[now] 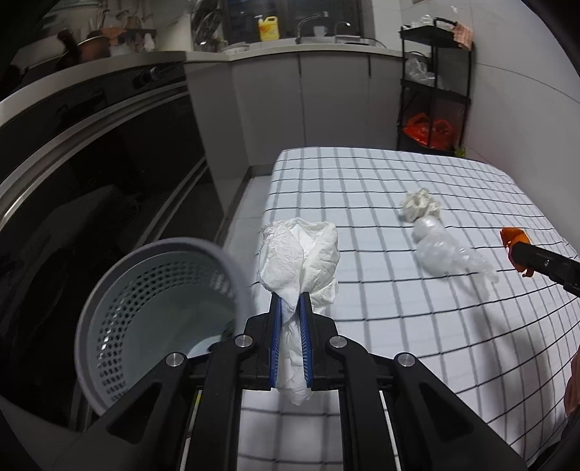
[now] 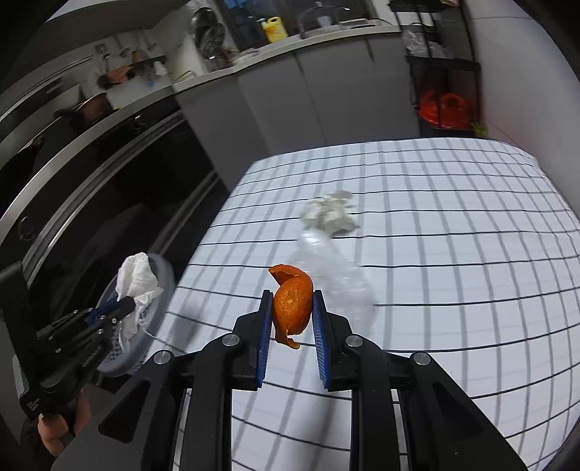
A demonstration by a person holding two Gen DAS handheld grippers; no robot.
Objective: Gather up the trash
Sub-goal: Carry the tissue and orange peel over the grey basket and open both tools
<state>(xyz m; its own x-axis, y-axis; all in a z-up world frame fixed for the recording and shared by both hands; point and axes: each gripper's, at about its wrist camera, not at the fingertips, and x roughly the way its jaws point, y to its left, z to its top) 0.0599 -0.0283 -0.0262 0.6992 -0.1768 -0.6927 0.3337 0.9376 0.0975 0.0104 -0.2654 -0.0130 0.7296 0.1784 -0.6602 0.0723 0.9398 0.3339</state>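
My left gripper [image 1: 290, 299] is shut on a crumpled white tissue [image 1: 299, 255] and holds it above the table's left edge, beside a grey perforated bin [image 1: 152, 311]. From the right wrist view the tissue [image 2: 139, 280] hangs over the bin [image 2: 159, 290]. My right gripper [image 2: 293, 297] is shut on an orange peel [image 2: 291, 308] above the checked tablecloth [image 2: 435, 271]. A crumpled clear plastic wrapper [image 1: 440, 253] and a small crumpled paper wad [image 1: 420, 204] lie on the cloth.
A dark oven front [image 1: 90, 174] stands left of the table. Grey cabinets and a counter with a sink and a yellow bottle [image 1: 269, 28] are at the back. A black shelf rack with orange bags [image 1: 431, 132] stands at the back right.
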